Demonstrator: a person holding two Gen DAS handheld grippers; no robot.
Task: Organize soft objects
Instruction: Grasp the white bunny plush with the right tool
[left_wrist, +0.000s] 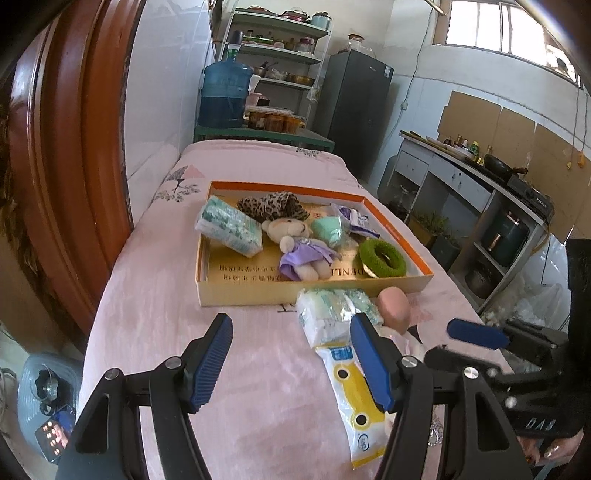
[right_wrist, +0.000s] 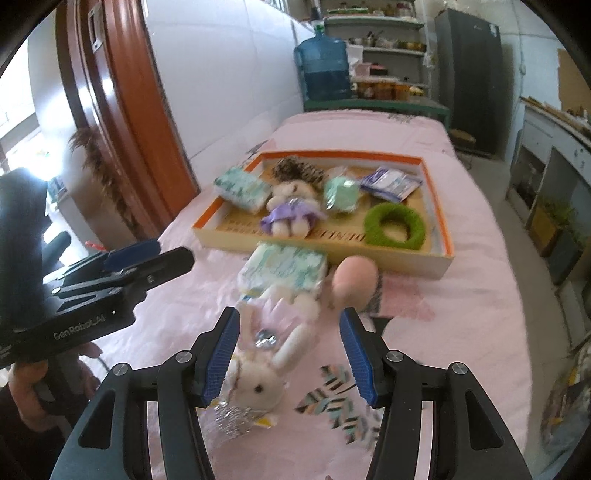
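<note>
Both tongs stand apart and empty: right tongs (right_wrist: 288, 354) straddle the white plush rabbit (right_wrist: 258, 384) on the pink bed; left tongs (left_wrist: 291, 363) beside it. Centre on its body, then lift toward the box (right_wrist: 448, 236)

The rabbit (right_wrist: 258, 384) is smeared by motion, the patterned cloth (right_wrist: 343, 402) too (pattern unreadable); the left gripper (left_wrist: 291, 363) covers part of the yellow packet (left_wrist: 354, 398).

Teddy bear (left_wrist: 303, 247) in the box (left_wrist: 314, 291), tissue pack (left_wrist: 332, 314) just before it on the bed (left_wrist: 184, 332)
</note>
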